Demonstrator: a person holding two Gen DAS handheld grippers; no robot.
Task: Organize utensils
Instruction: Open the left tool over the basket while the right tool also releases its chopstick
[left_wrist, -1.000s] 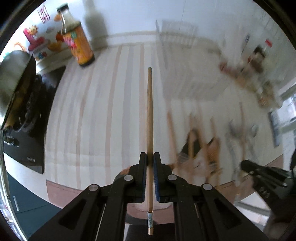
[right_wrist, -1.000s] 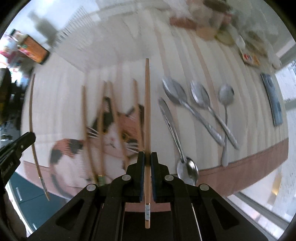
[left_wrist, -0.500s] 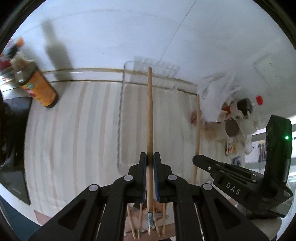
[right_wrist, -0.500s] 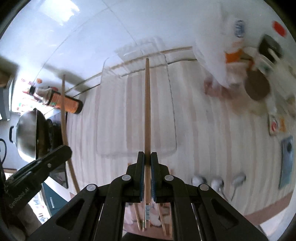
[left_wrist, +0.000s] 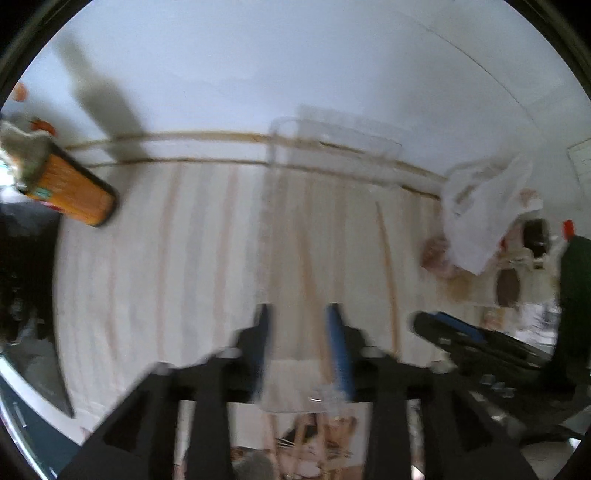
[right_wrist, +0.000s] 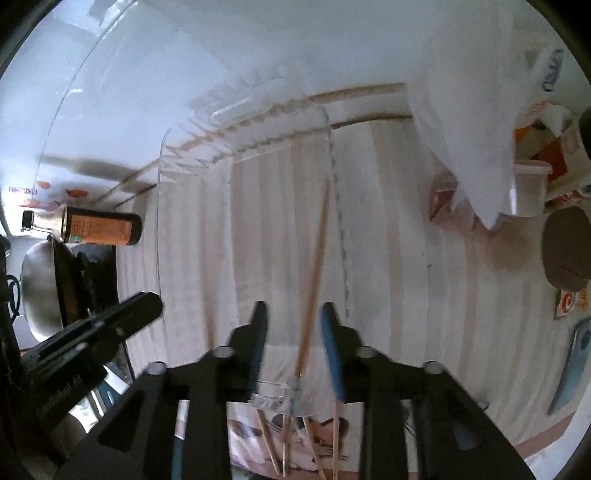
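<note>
Both grippers, left (left_wrist: 297, 341) and right (right_wrist: 291, 339), over tray (right_wrist: 162, 206), jaws opening; chopstick (right_wrist: 314, 280) between right jaws, loose, lengthwise near-to-far

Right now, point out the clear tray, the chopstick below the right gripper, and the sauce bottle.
clear tray (right_wrist: 162, 206), right wrist view, left wall.
chopstick (right_wrist: 316, 280), right wrist view, mid shaft.
sauce bottle (right_wrist: 99, 229), right wrist view, orange label.
</note>
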